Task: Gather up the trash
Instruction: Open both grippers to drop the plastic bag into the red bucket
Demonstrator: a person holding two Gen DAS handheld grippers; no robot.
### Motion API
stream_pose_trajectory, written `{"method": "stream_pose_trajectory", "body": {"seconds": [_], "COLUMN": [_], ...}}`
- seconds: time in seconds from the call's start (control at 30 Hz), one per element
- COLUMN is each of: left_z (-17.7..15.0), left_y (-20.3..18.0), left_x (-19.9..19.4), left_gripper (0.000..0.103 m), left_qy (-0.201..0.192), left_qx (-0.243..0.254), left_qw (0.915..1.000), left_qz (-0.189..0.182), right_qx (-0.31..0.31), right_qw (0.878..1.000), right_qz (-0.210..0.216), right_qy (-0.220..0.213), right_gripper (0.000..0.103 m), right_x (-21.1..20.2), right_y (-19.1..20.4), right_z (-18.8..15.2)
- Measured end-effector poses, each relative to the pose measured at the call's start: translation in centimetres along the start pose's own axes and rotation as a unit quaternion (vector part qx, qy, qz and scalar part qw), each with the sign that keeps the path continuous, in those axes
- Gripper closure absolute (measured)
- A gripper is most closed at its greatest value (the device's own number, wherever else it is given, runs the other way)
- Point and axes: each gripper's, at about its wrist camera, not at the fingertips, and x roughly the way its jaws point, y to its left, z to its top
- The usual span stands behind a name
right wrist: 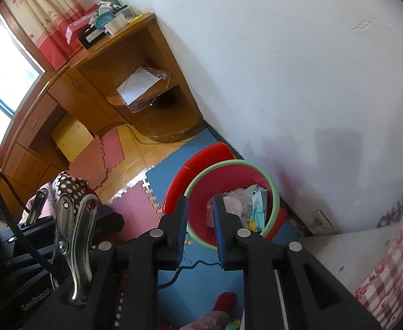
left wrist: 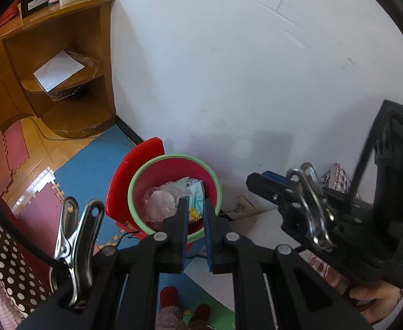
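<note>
1 label point(right wrist: 38, 306) on black housing reads roughly "GeniRobot", blurred.

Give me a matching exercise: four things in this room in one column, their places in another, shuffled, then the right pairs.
Things:
1. crumpled plastic wrap
2. teal alarm clock
3. white sheet of paper
4. wall socket

Places:
A. on top of the wooden cabinet
B. low on the white wall
C. inside the red bin
D. on the cabinet's middle shelf

Pairs: 1-C, 2-A, 3-D, 4-B
</note>
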Motion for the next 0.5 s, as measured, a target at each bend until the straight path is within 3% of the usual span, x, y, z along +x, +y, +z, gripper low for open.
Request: {"method": "stream_pose_trajectory", "body": {"seconds": [0.13, 0.2, 0.5], "left_z": [0.0, -0.1, -1.0], "left_y": [0.1, 0.0, -0.2], "left_x": [0.0, -0.1, -0.5], "left_gripper": [0.093, 0.082, 0.054], "left_qy": [0.003, 0.005, 0.011], "left_qx": [0.006, 0.006, 0.005], "left_qw": [1.0000, 1.0000, 0.9999], "left_qz": [0.000, 0.000, 0.005], "right_qx": [0.012, 0.017, 0.038], "right_qw": [1.000, 1.000, 0.999], "right_qz": [0.000, -0.001, 0.003], "right_qy": [-0.008, -0.014, -0.039], "right_gripper": [0.078, 0.078, 0.077], "right_x": [-1.2, -1.9, -4.7], "right_y": [0.2, 0.2, 0.6], "right_z": [-0.7, -1.1, -2.5]}}
